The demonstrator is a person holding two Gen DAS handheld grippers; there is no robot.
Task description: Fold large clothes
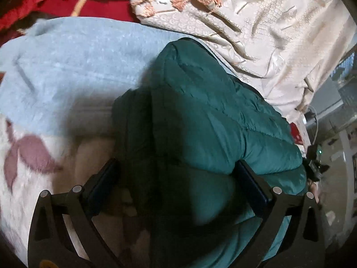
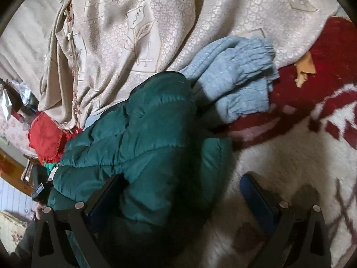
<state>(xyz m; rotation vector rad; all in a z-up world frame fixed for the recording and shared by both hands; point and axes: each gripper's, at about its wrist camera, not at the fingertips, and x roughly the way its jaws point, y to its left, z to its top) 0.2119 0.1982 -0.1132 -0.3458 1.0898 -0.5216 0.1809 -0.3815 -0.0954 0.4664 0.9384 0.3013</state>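
Observation:
A teal quilted puffer jacket [image 1: 200, 111] lies bunched on the bed; it also shows in the right wrist view [image 2: 142, 134]. My left gripper [image 1: 176, 172] is wide open, its fingers straddling a thick fold of the jacket. My right gripper [image 2: 180, 189] is wide open too; its left finger [image 2: 107, 192] rests against the jacket's edge and its right finger [image 2: 258, 192] is over the white blanket. A folded light blue garment [image 2: 241, 76] lies just beyond the jacket, and shows as a broad blue sheet in the left wrist view [image 1: 73, 62].
A cream patterned bedspread [image 2: 138, 22] is heaped at the far side, also in the left wrist view [image 1: 256, 26]. A white and red fleece blanket [image 2: 301, 134] covers the bed. A red frilled cushion [image 2: 46, 136] lies at the left.

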